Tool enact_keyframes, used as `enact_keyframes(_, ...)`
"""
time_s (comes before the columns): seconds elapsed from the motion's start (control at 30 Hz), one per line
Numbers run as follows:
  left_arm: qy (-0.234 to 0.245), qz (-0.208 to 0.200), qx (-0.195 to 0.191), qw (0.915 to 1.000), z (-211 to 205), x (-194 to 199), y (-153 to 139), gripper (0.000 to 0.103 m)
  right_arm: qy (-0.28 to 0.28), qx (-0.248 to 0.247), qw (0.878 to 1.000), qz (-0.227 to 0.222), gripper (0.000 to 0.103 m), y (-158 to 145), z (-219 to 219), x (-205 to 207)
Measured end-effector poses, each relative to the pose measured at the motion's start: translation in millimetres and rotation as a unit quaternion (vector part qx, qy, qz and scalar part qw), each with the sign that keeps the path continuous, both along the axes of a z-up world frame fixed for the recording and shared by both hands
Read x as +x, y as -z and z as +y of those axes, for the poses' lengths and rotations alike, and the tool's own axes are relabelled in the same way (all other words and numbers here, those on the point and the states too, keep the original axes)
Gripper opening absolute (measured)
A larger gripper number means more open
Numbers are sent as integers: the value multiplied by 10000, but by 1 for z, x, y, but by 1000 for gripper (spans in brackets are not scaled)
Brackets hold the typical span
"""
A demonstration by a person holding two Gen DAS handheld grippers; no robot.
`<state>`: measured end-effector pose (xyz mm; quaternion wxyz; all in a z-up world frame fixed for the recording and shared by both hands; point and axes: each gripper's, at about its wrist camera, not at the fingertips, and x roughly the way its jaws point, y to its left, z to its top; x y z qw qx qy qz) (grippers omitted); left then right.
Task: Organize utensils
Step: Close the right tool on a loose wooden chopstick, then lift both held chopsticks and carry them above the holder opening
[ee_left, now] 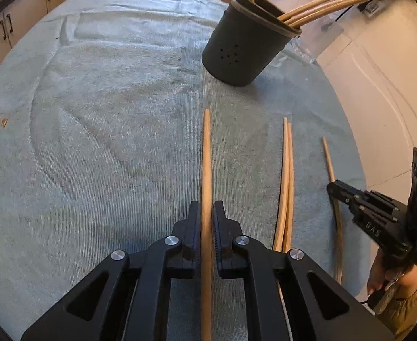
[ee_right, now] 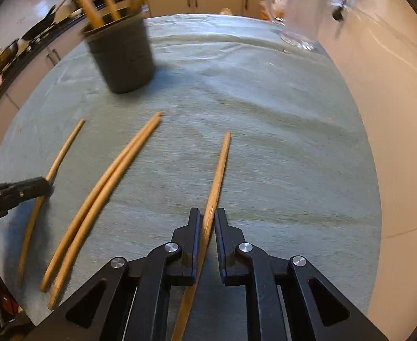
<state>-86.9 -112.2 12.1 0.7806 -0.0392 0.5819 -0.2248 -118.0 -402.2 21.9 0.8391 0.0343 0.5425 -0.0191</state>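
Grey-green cloth (ee_left: 109, 113); each tool (ee_left: 207, 216) (ee_right: 207, 221) clamps one chopstick (ee_left: 206, 170) (ee_right: 218, 176), pointing away lengthwise.

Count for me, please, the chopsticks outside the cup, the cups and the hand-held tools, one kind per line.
Chopsticks outside the cup: 4 (one chopstick gripped in the left tool, one chopstick gripped in the right tool, and a loose pair between them)
Cups: 1
Tools: 2
Total: 7
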Motion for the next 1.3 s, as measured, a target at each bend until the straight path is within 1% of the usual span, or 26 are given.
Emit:
enact_keyframes(0.1,54,139,230,9996,-9,14,-2,9,105,175,9997,115,11,0,-10,12)
enact_keyframes(0.17,114,75,426,9990,-18,25,-3,10,147,209,9995,162,11,1,-13,20)
enact_keyframes(0.23,91,34,514,9986,-25,36,-4,10,173,191,9994,214,11,1,-15,31)
enact_keyframes(0.37,60,-41,611,9981,-37,56,-4,10,201,69,9992,335,11,2,-14,56)
enact_keyframes(0.5,98,-195,635,9977,-45,63,-5,10,234,-11,9987,444,11,3,-13,74)
enact_keyframes(0.57,69,-301,582,9978,-46,62,-5,10,269,3,9987,431,11,3,-14,78)
enact_keyframes(0.63,106,-476,590,9971,-47,58,-4,9,232,-36,9991,345,8,4,-12,81)
enact_keyframes(0.67,117,-548,613,9965,-48,57,-4,5,212,-59,9993,304,7,3,-11,78)
enact_keyframes(0.73,103,-508,431,9977,-45,56,-4,5,229,27,9996,166,6,3,-11,74)
enact_keyframes(0.77,61,-479,322,9983,-39,52,-7,5,248,235,9994,63,6,2,-14,72)
enact_keyframes(0.8,16,-539,242,9983,-36,47,-12,5,277,355,9990,-5,6,1,-16,70)
enact_keyframes(0.9,10,-964,70,9953,-28,33,-39,5,323,590,9969,-413,6,-14,-16,57)
enact_keyframes(0.97,-8,-1168,-49,9931,-23,24,-55,5,305,707,9938,-798,6,-34,-15,45)
enact_keyframes(1.07,-35,-1587,-179,9872,-17,3,-82,5,265,747,9885,-1292,6,-63,-12,31)
enact_keyframes(1.17,-40,-2086,-213,9778,-10,-22,-107,5,227,696,9800,-1850,6,-95,-7,6)
enact_keyframes(1.2,-60,-2283,-206,9734,-7,-34,-116,5,199,694,9756,-2075,6,-107,-4,-6)
enact_keyframes(1.23,-70,-2385,-211,9709,-3,-33,-120,5,186,689,9734,-2176,6,-114,-1,-18)
enact_keyframes(1.3,-91,-2538,-281,9668,1,-46,-131,5,148,685,9664,-2474,6,-130,9,-44)
